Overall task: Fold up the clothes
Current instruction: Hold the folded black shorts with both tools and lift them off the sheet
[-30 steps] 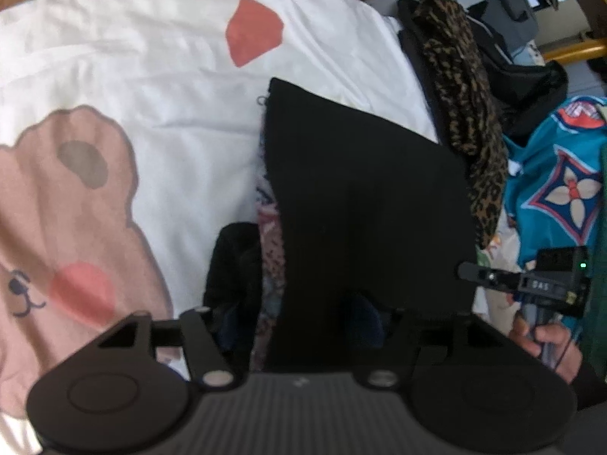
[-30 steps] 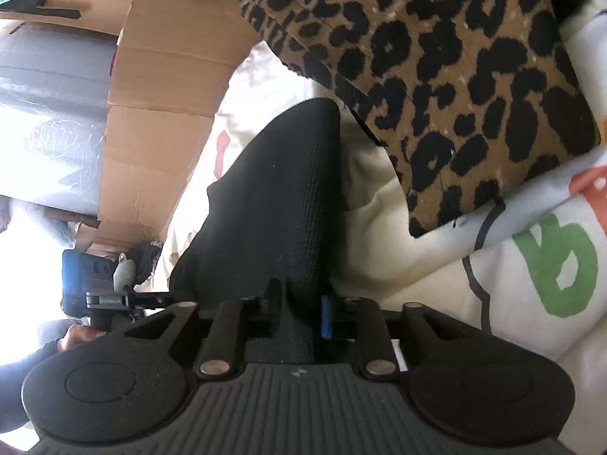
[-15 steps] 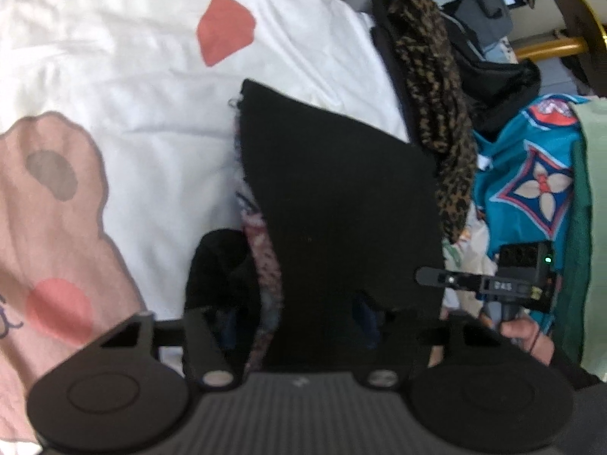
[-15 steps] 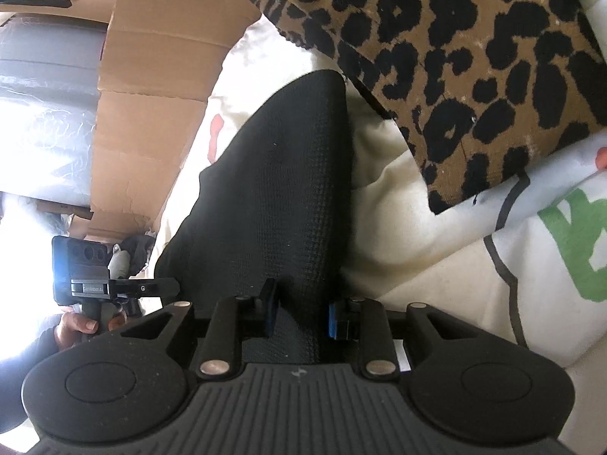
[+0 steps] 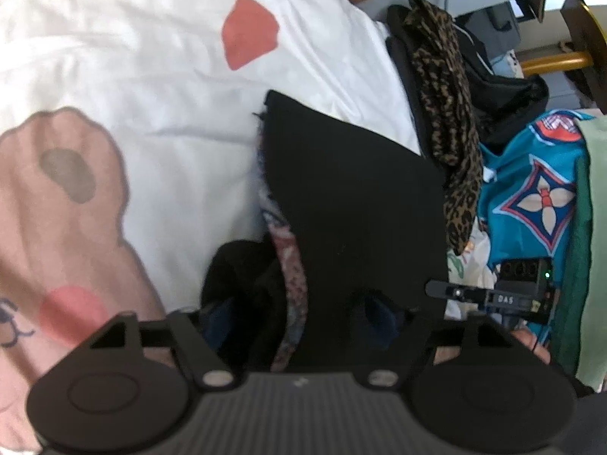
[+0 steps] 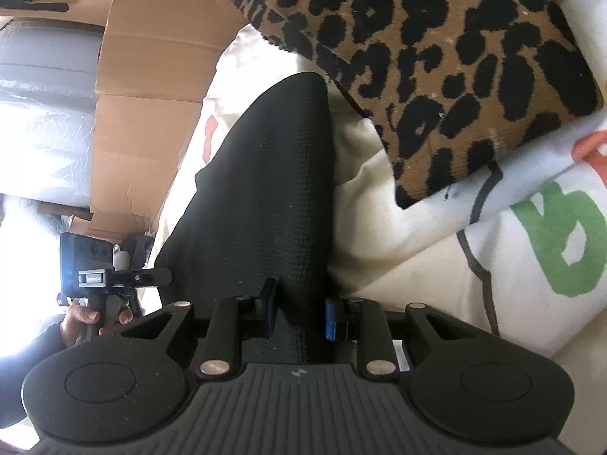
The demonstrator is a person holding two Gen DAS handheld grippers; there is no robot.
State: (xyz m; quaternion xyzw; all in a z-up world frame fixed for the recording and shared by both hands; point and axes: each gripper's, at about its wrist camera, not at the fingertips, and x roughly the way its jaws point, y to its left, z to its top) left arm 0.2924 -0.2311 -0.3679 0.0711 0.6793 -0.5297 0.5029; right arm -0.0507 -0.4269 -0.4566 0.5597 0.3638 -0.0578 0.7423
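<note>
A black garment (image 5: pixel 353 204) with a patterned lining lies folded on the white bear-print sheet (image 5: pixel 159 87). My left gripper (image 5: pixel 296 318) straddles its near end. Its jaws are opening, with bunched black cloth between the wide-set fingers and no pad pressing on it. In the right wrist view the same black garment (image 6: pixel 265 189) runs away from me as a long strip. My right gripper (image 6: pixel 300 318) is shut on its near end, blue pads (image 6: pixel 329 322) pinching the cloth. Each view shows the other gripper, hand-held: the right gripper (image 5: pixel 493 295) and the left gripper (image 6: pixel 114 276).
A leopard-print garment (image 6: pixel 436 57) lies just right of the black one, also seen as the leopard-print garment (image 5: pixel 447 121). A teal patterned cloth (image 5: pixel 531 197) and dark clothes are piled at the right. Cardboard boxes (image 6: pixel 151 57) stand beyond the bed.
The left wrist view has swung slightly, so the black garment sits a little more to the left. The right gripper keeps its pinch on the cloth and has hardly moved.
</note>
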